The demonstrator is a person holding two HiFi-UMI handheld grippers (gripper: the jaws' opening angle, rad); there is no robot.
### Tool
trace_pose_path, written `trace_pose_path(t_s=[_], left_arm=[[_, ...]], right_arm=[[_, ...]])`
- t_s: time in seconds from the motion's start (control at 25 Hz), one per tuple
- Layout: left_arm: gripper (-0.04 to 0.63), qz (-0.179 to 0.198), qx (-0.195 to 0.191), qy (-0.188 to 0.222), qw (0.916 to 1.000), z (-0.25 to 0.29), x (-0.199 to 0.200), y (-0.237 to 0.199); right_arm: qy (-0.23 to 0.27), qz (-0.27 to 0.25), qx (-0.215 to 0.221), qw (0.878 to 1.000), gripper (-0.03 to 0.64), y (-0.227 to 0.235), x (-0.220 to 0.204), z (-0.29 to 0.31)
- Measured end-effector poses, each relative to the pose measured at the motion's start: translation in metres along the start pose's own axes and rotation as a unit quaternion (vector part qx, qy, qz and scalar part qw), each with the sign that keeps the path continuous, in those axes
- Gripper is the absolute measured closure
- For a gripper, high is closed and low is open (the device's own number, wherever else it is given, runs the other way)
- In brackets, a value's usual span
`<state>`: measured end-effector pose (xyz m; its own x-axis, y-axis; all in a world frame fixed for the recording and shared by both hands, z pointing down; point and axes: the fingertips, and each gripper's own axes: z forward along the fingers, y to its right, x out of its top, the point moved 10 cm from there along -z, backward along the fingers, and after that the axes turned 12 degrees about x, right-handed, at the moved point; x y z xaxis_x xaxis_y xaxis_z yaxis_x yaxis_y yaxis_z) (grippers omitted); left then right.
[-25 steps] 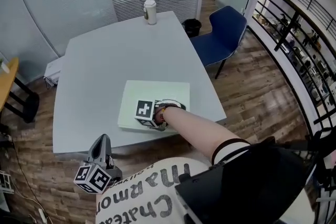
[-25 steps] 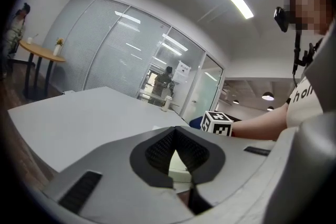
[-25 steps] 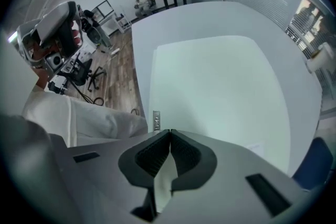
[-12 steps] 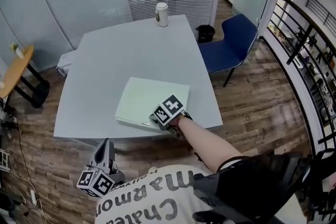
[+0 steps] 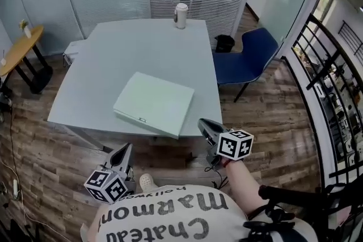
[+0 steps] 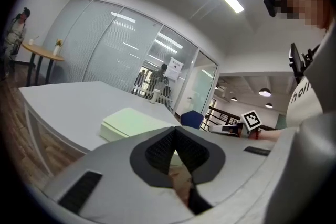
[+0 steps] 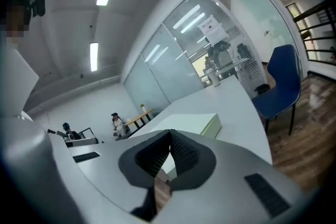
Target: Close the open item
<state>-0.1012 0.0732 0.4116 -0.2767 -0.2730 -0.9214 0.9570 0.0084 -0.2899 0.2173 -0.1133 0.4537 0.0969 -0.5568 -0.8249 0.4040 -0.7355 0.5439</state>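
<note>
Grey table (image 5: 142, 48) — closed green box (image 5: 154, 102).

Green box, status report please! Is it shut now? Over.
Left gripper and right gripper off the table, jaws together, empty. Green box lies flat, lid down, closed. Nothing in the way. Over.

glass walls, wood floor (image 5: 266, 116), blue chair (image 5: 248, 59) beside grey table (image 5: 113, 65).

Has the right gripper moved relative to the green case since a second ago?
Yes. The right gripper was on the near edge of the green case; now it is back toward the person, off the table, apart from the case.
</note>
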Motion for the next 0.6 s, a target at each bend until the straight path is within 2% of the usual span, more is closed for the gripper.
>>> trace_pose_path(t_s=[0.12,0.32,0.6], left_arm=[[0.602,0.004,-0.005,-0.001,1.0,-0.01,-0.015,0.018],[0.602,0.006,-0.005,0.01,0.9999,-0.027,-0.031,0.04],[0.601,0.003,0.002,-0.008,1.0,-0.044,-0.052,0.06]], right_arm=[[0.014,-0.026,-0.014,0.999,0.615,-0.005,-0.004,-0.036],[0.02,-0.08,-0.008,0.997,0.615,-0.026,-0.011,-0.068],[0.009,-0.077,-0.003,0.997,0.615,-0.033,-0.024,-0.094]])
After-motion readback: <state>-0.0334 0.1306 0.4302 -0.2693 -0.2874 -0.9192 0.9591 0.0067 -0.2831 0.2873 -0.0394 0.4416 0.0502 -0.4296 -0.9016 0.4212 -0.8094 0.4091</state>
